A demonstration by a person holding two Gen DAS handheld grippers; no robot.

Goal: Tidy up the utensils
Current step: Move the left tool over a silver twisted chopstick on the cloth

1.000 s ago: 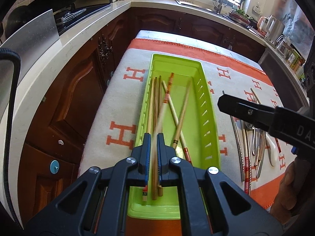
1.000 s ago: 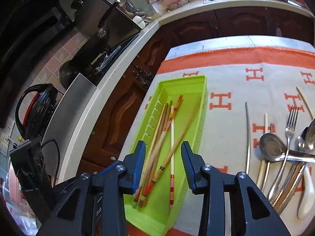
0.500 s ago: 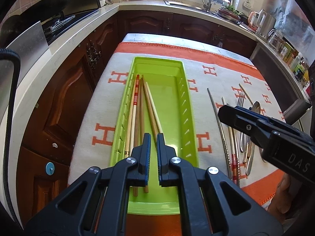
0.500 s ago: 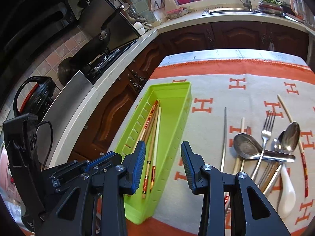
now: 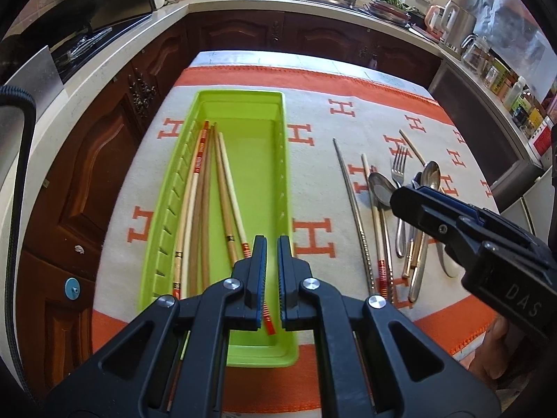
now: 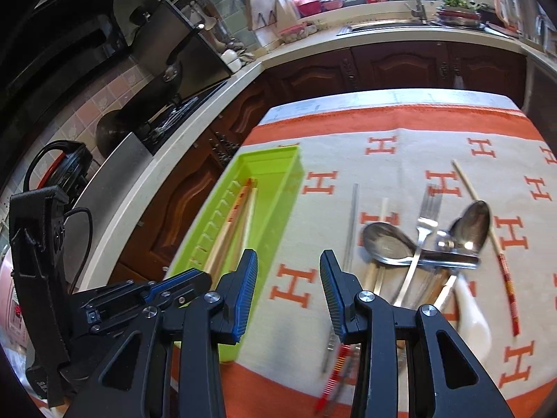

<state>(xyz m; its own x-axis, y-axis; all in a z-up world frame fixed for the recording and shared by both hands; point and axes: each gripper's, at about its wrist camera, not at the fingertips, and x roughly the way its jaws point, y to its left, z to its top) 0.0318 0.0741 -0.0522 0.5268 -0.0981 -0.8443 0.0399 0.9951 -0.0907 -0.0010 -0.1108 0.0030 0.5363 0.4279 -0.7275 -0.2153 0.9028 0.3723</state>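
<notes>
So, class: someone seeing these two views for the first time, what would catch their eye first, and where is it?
Probably the lime-green tray, left on the orange-and-white H-patterned cloth, with chopsticks lying along its left side. To its right sits a jumble of loose cutlery: spoons, a fork and more chopsticks. Black grippers with blue pads fill the foreground.

Chopsticks (image 5: pixel 205 205) lying lengthwise in green tray (image 5: pixel 278 160); cutlery pile (image 6: pixel 424 254) beside, on cloth.

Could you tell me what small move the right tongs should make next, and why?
Probably ease the right tongs, open and empty, down onto the steel chopstick just ahead. Several chopsticks already lie in the green tray, while this one lies on the cloth.
</notes>
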